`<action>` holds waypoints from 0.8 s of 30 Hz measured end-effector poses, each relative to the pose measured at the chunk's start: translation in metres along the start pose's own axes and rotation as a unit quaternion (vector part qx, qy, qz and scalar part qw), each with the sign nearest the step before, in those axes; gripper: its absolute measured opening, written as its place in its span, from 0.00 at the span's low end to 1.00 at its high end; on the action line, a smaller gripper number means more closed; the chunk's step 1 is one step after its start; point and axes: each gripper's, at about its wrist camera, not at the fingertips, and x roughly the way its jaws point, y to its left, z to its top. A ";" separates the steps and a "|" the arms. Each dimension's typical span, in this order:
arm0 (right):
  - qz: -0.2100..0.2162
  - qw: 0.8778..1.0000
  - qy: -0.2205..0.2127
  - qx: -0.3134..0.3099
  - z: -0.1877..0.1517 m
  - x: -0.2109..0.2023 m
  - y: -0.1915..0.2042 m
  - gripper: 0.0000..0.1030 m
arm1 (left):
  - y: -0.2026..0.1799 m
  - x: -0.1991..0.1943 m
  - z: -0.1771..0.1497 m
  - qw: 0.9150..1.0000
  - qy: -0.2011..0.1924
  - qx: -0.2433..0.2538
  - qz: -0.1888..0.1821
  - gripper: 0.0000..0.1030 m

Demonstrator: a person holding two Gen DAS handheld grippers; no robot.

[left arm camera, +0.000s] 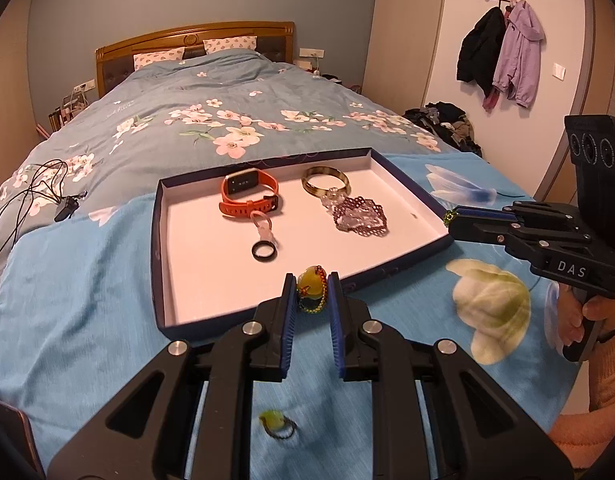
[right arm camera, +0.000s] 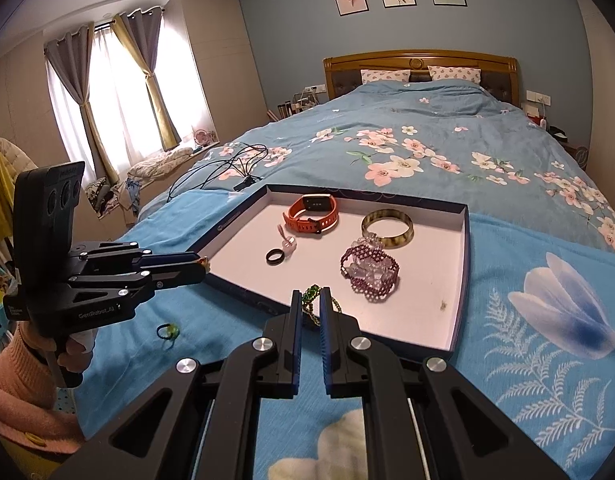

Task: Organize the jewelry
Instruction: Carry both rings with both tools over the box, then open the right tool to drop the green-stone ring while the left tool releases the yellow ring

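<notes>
A shallow dark-blue tray [left arm camera: 158,240] [right arm camera: 465,272] with a white floor lies on the bed. In it are an orange watch [left arm camera: 249,192] [right arm camera: 313,212], a tortoiseshell bangle [left arm camera: 325,180] [right arm camera: 387,226], a purple beaded piece [left arm camera: 359,216] [right arm camera: 369,274], a black ring [left arm camera: 264,250] [right arm camera: 276,256] and a clear pink ring [left arm camera: 263,228] [right arm camera: 288,242]. My left gripper [left arm camera: 312,280] [right arm camera: 203,264] is shut on a yellow pendant with a beaded cord [left arm camera: 312,282], at the tray's near edge. My right gripper [right arm camera: 310,298] [left arm camera: 449,216] is shut on a green beaded piece [right arm camera: 310,294] over the tray's near rim.
A small green-stone ring [left arm camera: 275,422] [right arm camera: 167,331] lies on the light-blue cloth [left arm camera: 87,280] [right arm camera: 527,360] outside the tray. Black cables [left arm camera: 27,196] [right arm camera: 235,164] lie on the floral duvet to the left. Clothes are piled beside the bed [left arm camera: 447,120].
</notes>
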 end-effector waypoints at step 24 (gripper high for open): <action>-0.023 0.999 0.035 -0.001 0.019 0.051 -0.021 0.07 | 0.016 0.063 0.024 0.999 0.034 -0.006 0.028 0.16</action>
